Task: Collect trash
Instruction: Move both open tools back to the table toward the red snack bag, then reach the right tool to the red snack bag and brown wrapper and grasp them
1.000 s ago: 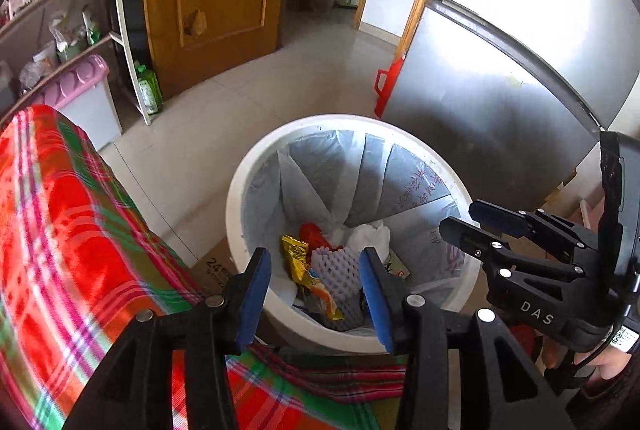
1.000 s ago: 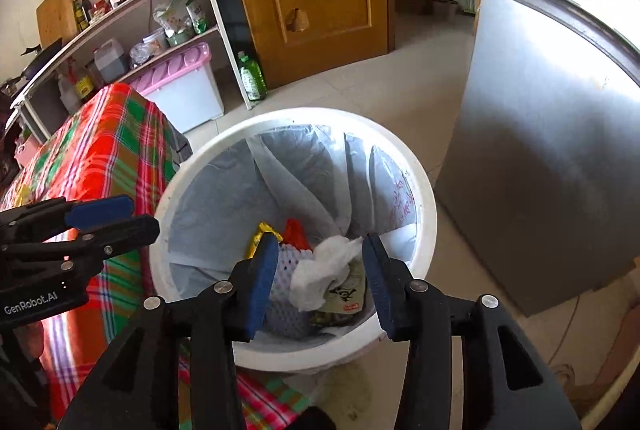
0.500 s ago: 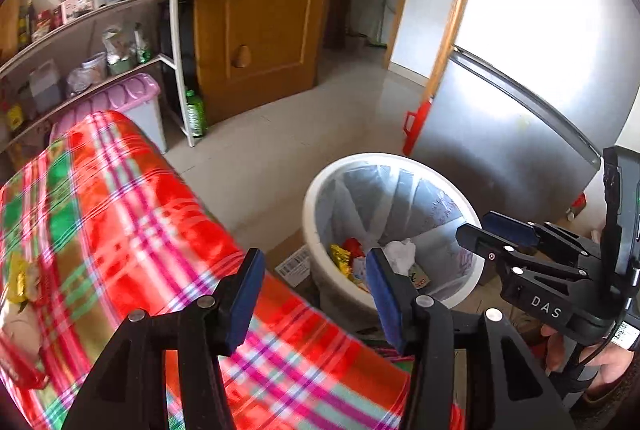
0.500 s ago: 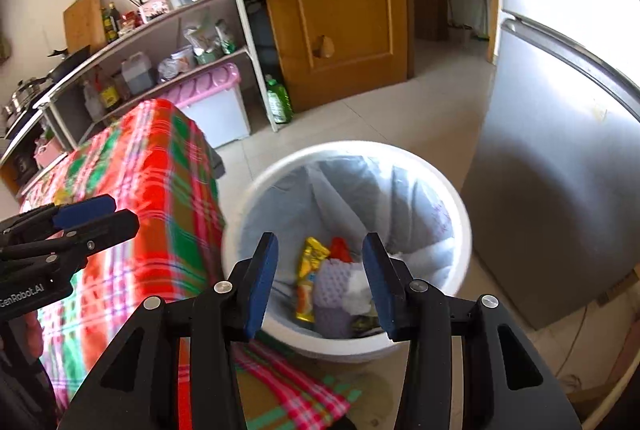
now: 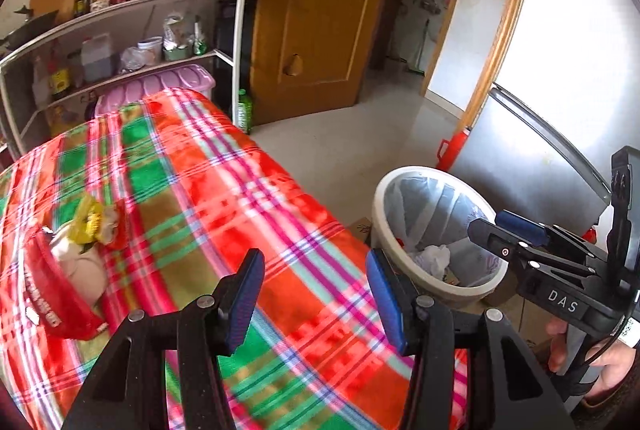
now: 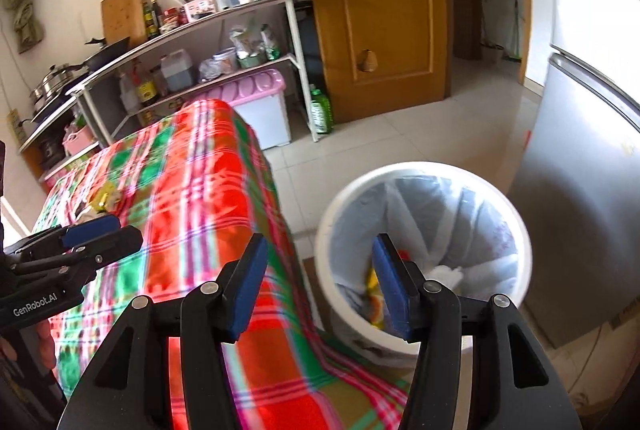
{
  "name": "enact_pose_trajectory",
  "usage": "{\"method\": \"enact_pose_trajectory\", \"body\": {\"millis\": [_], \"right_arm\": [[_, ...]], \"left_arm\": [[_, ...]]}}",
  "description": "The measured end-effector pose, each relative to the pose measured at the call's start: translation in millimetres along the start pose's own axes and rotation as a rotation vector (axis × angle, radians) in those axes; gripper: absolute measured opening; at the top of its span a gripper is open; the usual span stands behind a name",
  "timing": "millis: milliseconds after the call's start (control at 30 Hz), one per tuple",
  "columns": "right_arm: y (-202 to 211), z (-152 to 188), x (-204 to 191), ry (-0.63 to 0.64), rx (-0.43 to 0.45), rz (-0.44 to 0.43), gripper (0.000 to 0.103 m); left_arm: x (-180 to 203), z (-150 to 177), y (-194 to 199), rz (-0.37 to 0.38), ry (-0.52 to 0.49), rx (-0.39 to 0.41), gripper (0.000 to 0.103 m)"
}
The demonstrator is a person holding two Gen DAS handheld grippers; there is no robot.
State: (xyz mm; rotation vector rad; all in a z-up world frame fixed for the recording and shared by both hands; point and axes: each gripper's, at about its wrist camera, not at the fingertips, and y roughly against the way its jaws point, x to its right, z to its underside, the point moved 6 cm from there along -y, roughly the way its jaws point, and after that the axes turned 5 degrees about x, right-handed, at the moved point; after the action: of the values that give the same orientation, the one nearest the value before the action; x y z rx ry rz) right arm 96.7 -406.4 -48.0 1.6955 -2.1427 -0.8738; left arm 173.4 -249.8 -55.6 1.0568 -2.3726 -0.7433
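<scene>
A white trash bin [image 5: 404, 177] with a grey liner stands on the floor beside the table and holds wrappers and crumpled paper [image 5: 434, 257]. It also shows in the right wrist view [image 6: 344, 197]. My left gripper [image 5: 316, 296] is open and empty above the plaid tablecloth [image 5: 224, 189]. My right gripper [image 6: 320, 282] is open and empty over the table's edge next to the bin. Trash lies on the table at the left: a yellow wrapper [image 5: 90, 220], a red bag [image 5: 44, 302] and a pale lump [image 5: 86, 268].
A silver fridge [image 6: 580, 189] stands right of the bin. A metal shelf rack [image 5: 132, 41], a pink-lidded box [image 6: 256, 97], a green bottle [image 6: 321, 111] and a wooden door [image 6: 384, 9] are behind the table. A red jug [image 5: 450, 149] stands by the fridge.
Both grippers have pulled up and back from the bin toward the table. The bin now sits lower right and more tablecloth and the table trash have come into view.
</scene>
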Motion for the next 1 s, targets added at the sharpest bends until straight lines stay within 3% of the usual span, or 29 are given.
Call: {"method": "enact_pose_trajectory", "body": {"millis": [467, 633, 1000], "right_arm": [[-30.9, 0.4, -119.4, 0.133, -0.027, -0.186, 0.055], [-42.8, 4.9, -164.5, 0.201, -0.047, -0.243, 0.055], [-68.8, 14.6, -233.4, 0.260, -0.094, -0.337, 0.055]], "left_arm": [[-107.8, 16.5, 58.8, -0.188, 0.132, 0.061, 0.053], [-148.6, 28.1, 79.5, -0.259, 0.176, 0.074, 0.057], [-211.3, 47.9, 102.7, -0.322, 0.267, 0.076, 0.058]]}}
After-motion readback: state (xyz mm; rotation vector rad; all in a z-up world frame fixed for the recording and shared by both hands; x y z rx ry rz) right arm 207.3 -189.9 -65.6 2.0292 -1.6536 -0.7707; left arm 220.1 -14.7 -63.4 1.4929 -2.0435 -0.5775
